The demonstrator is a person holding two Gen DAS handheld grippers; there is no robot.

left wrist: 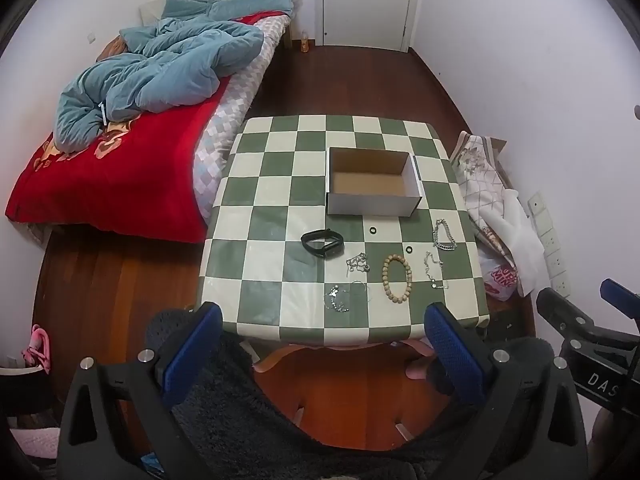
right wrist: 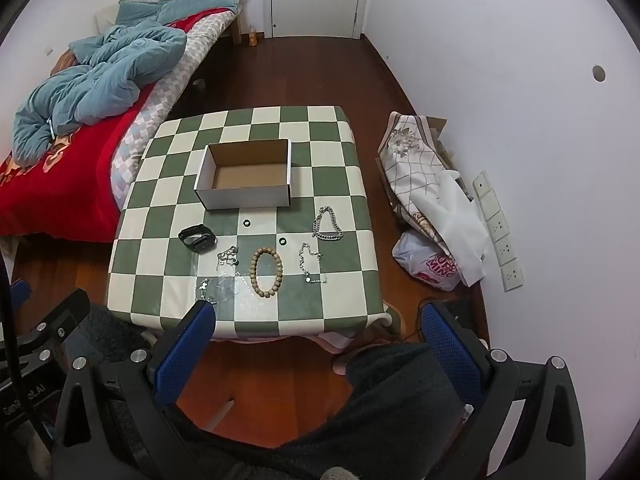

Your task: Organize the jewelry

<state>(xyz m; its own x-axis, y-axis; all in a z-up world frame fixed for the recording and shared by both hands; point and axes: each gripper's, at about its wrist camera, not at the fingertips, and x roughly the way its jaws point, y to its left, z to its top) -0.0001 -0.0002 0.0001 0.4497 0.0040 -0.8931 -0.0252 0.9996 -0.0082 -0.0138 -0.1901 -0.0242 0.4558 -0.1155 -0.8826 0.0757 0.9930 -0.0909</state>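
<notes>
An empty white cardboard box (left wrist: 372, 184) (right wrist: 244, 180) stands on a green-and-white checked table (left wrist: 280, 216) (right wrist: 168, 216). In front of it lie a black fitness band (left wrist: 322, 242) (right wrist: 197, 237), a wooden bead bracelet (left wrist: 397, 278) (right wrist: 266, 266), a thick silver chain (left wrist: 443, 234) (right wrist: 327, 224), thinner silver chains (left wrist: 434, 270) (right wrist: 312, 266), tangled silver pieces (left wrist: 344, 284) (right wrist: 224, 272) and two small black rings (left wrist: 373, 231) (right wrist: 247, 223). My left gripper (left wrist: 324, 320) and right gripper (right wrist: 320, 316) hover wide open before the table's near edge, holding nothing.
A bed (left wrist: 120, 152) with a red blanket and blue quilt stands left of the table. Folded cloths and a plastic bag (right wrist: 432, 264) lie on the floor at the right wall. A white door (left wrist: 368, 0) is at the back. Dark fuzzy trousers (right wrist: 400, 400) fill the foreground.
</notes>
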